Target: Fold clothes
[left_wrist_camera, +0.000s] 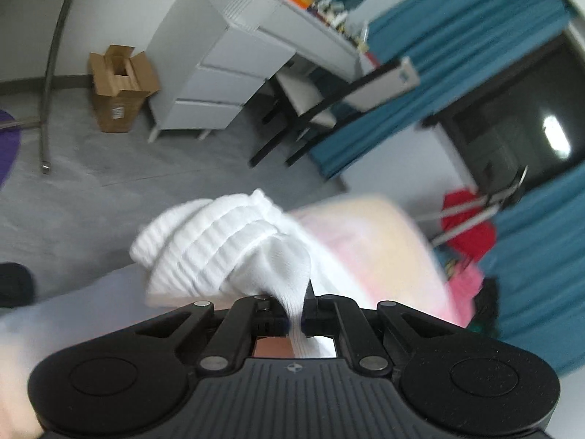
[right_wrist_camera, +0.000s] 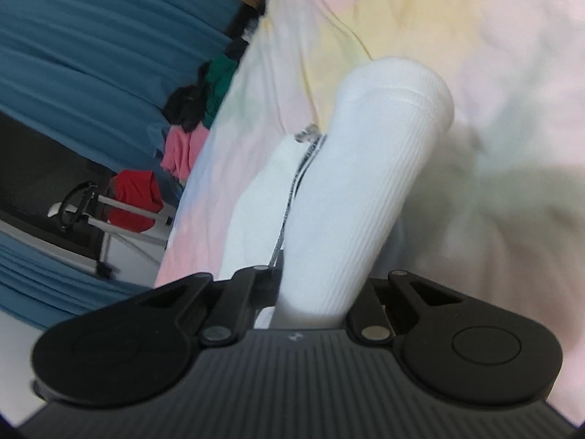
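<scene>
Over the pastel tie-dye bed sheet [right_wrist_camera: 493,73], near its edge where the blue curtain [right_wrist_camera: 91,36] and a heap of red, pink and dark clothes [right_wrist_camera: 175,135] show beyond, you have white socks in both tongs. Left tongs [left_wrist_camera: 304,314]: closed on a thin pinch of a white ribbed sock [left_wrist_camera: 226,245], the rest bunched and hanging forward off the jaws, clear of the bed as far as this view tells. Right tongs [right_wrist_camera: 314,292]: jaws set around the wide body of a second white ribbed sock [right_wrist_camera: 365,190], which fills the gap between them; it looks gripped, the far end lying toward or on the sheet. A second white layer [right_wrist_camera: 256,197] sits just beside it on the left, with a printed tag or thread [right_wrist_camera: 307,153] between the two; you cannot tell whether that is the sock's mate or a fold of the same piece. Handling, as a judgement: light, soft, stretchy knit, no stiffness, nothing fragile. It will droop and twist from any single pinch, and ribbing gives decent grip but a thin pinch may creep out under pull. Better hold is likely at the cuff or toe ends, taking both layers. Hard to make out: both views are blurred; the fingertips of both tongs are buried in cloth; whether the two tongs hold one sock or two separate ones is not settled by either view. The white drawers [left_wrist_camera: 219,73] and cardboard box [left_wrist_camera: 117,84] across the floor are background only.
</scene>
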Demonstrator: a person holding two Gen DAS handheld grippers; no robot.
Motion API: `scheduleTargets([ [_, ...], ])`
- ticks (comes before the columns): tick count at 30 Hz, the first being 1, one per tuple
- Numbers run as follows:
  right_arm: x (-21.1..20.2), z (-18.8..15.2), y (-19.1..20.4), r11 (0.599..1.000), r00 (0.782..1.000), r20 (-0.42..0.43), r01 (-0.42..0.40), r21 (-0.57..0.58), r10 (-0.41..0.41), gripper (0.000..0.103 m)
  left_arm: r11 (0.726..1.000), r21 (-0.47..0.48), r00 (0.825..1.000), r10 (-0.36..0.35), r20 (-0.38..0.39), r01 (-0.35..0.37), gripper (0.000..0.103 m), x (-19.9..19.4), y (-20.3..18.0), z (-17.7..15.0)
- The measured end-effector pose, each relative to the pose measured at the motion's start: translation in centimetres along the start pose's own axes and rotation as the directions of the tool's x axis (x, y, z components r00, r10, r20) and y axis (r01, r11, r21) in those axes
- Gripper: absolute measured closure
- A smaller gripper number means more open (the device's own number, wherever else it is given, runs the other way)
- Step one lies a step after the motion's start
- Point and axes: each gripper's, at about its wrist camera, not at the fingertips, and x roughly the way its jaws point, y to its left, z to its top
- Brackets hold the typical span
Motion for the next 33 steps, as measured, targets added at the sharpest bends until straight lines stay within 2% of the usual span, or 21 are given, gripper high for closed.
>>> scheduleTargets([
  [2,0.1,-0.1,-0.8,1.0,1.0,-0.021,-0.003,-0.024,0.002,0.088,1.0,0.016,1.0,0.013,-0.021,-0.012,0.097,-1.3,1.8,-0.5],
  [6,0.7,-0.3,-2.8,1.0,0.998,-0.056,-0.022,0.003,0.022,0.088,0.998,0.05,0.997,0.039,-0.061,-0.036,0.095,-3.9,5.4,-1.5],
  [10,0.8,-0.4,-3.1,0.999,0.997,-0.064,-0.034,-0.028,0.032,0.088,0.99,0.13,0.997,0.055,-0.06,-0.047,0.087,-3.7,4.8,-2.1],
  [12,0.7,-0.5,-3.2,0.999,0.997,-0.067,-0.037,-0.033,0.034,0.088,0.987,0.151,0.994,0.07,-0.079,-0.058,0.087,-3.5,4.4,-2.6],
  [15,0.6,-0.4,-3.5,0.999,0.996,-0.074,-0.044,-0.021,0.042,0.088,0.973,0.214,0.986,0.116,-0.118,-0.088,0.076,-3.6,3.8,-2.8],
  [17,0.6,-0.3,-3.5,0.999,0.996,-0.074,-0.045,-0.011,0.044,0.087,0.96,0.262,0.983,0.139,-0.123,-0.103,0.065,-4.8,3.2,-2.9],
  [19,0.6,-0.3,-3.5,0.999,0.996,-0.074,-0.042,-0.009,0.041,0.087,0.941,0.316,0.981,0.162,-0.11,-0.12,0.059,-6.1,2.3,-3.1],
  [22,0.5,-0.3,-3.3,0.999,0.997,-0.07,-0.039,-0.021,0.037,0.087,0.868,0.445,0.971,0.239,0.014,-0.22,0.051,-8.8,-0.2,-3.6],
  [26,0.3,-0.3,-2.8,0.998,0.998,-0.059,-0.04,-0.041,0.037,0.087,0.818,0.536,0.978,0.174,0.114,-0.208,0.047,-11.7,-3.7,-4.0],
  [30,0.2,-0.1,-2.6,0.997,0.998,-0.048,-0.048,-0.053,0.046,0.087,0.774,0.616,0.988,0.09,0.124,-0.147,0.044,-11.1,-8.5,-7.5],
  [33,0.1,0.0,-2.9,0.998,0.997,-0.05,-0.057,-0.031,0.055,0.087,0.73,0.675,0.991,0.025,0.133,-0.109,0.042,-10.2,-12.3,-10.5],
])
